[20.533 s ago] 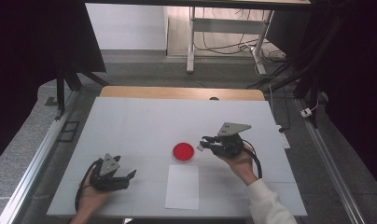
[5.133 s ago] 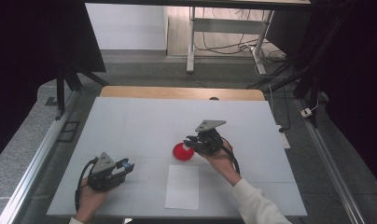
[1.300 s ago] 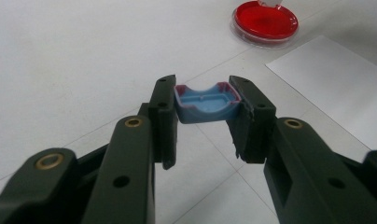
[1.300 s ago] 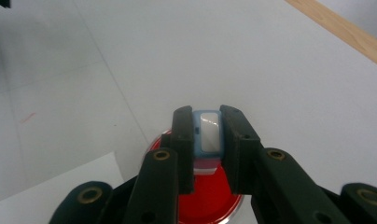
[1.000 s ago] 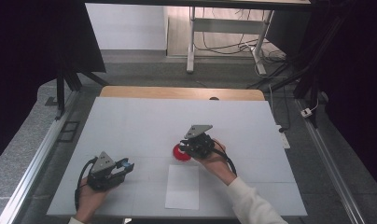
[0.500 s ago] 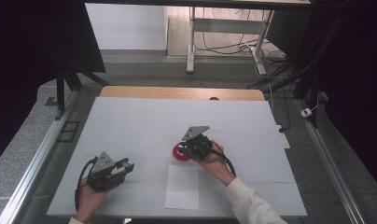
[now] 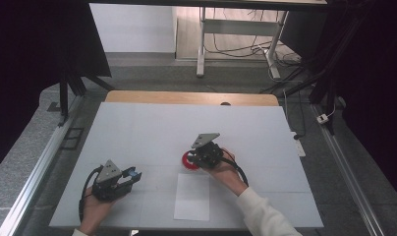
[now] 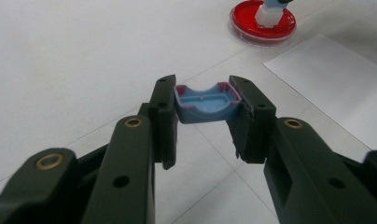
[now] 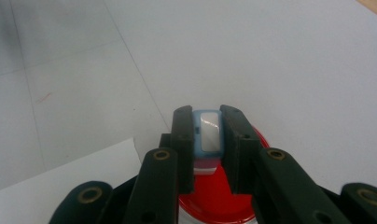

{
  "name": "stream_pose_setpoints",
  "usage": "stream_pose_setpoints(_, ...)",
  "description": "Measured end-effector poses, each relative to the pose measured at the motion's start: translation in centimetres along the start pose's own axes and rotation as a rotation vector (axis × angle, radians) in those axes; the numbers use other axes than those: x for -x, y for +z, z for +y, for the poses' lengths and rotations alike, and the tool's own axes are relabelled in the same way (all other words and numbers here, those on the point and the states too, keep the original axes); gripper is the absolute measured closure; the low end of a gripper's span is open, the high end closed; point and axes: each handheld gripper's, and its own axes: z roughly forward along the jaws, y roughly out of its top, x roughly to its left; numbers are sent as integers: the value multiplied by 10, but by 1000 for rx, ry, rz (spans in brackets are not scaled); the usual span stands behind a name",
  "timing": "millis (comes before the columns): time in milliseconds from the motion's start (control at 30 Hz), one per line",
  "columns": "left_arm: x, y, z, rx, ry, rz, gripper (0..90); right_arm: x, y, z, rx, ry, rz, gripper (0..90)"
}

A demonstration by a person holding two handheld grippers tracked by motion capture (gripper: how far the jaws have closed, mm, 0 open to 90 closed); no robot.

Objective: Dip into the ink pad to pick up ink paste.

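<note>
Right gripper view: the right claw [image 9: 207, 140] is clenched on a small pale-blue stamp [image 9: 208, 132], held upright, its long axis running down toward the red ink pad [image 9: 214, 198] directly beneath. Whether the stamp's lower end touches the pad cannot be told here; the left gripper view shows the stamp body [image 8: 270, 14] standing on the red disc [image 8: 262, 23], apparently in contact. Judgement: the coming move turns on this vertical relation, since any press or lift must go straight along the stamp's axis.

1 white paper sheet [image 7: 192, 196] lies just beside the ink pad, on the person's side of it, nearer the right hand.

Left of the ink pad, well apart, the left claw [image 8: 203, 109] grips a blue cap-like piece [image 8: 205, 105], hollow side up.

White tabletop [image 7: 147, 128], otherwise bare; grey floor, cables and a table frame lie beyond.
</note>
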Motion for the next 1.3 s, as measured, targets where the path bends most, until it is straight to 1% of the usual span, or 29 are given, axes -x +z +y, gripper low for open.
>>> stream_pose_setpoints(67,0,0,0,-1,1,0,641,-1,1,0,-23,-19,-8,753)
stream_pose_setpoints(133,0,0,0,0,1,0,641,-2,3,0,-22,-19,-13,753)
stream_pose_setpoints(233,1,0,0,3,0,1,641,-2,2,0,-29,-11,-12,753)
stream_pose_setpoints(467,1,-1,0,4,-2,2,641,0,3,-2,-25,18,-3,754)
stream_pose_setpoints(533,1,-1,0,5,-2,3,640,0,3,-2,-25,19,-3,755)
stream_pose_setpoints(733,2,-1,1,4,1,-1,641,4,2,-6,-13,48,17,755)
stream_pose_setpoints(867,3,-1,1,4,0,-2,641,2,3,-4,-16,31,5,755)
stream_pose_setpoints(1000,2,-1,1,3,0,0,641,2,3,-4,-22,32,4,756)
stream_pose_setpoints(1300,3,0,1,2,0,0,641,3,3,-4,-15,42,10,755)
